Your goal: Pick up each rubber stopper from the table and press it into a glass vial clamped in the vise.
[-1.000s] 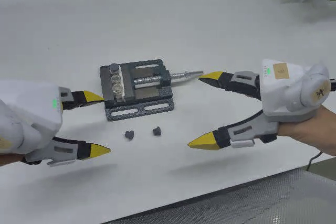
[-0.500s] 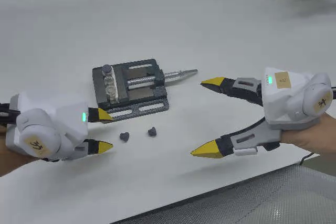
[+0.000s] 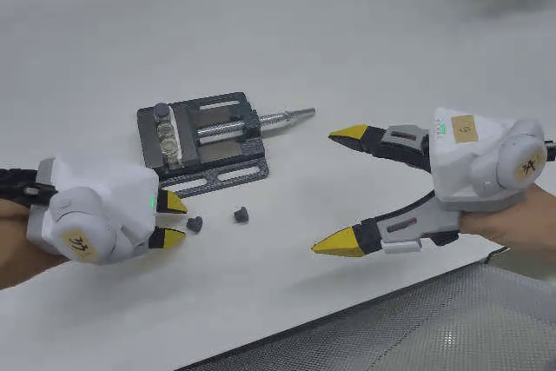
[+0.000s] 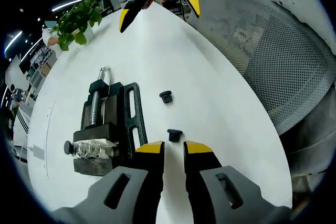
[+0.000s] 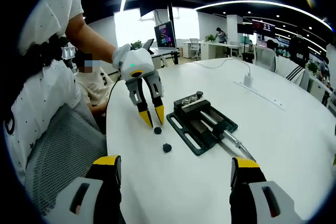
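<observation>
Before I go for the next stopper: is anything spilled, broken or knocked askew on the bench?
Nothing stands out. The vise sits flat, vials clamped in it, one already capped; no broken glass visible. One loose stopper lies by the left gripper, a second stopper beside it.
</observation>
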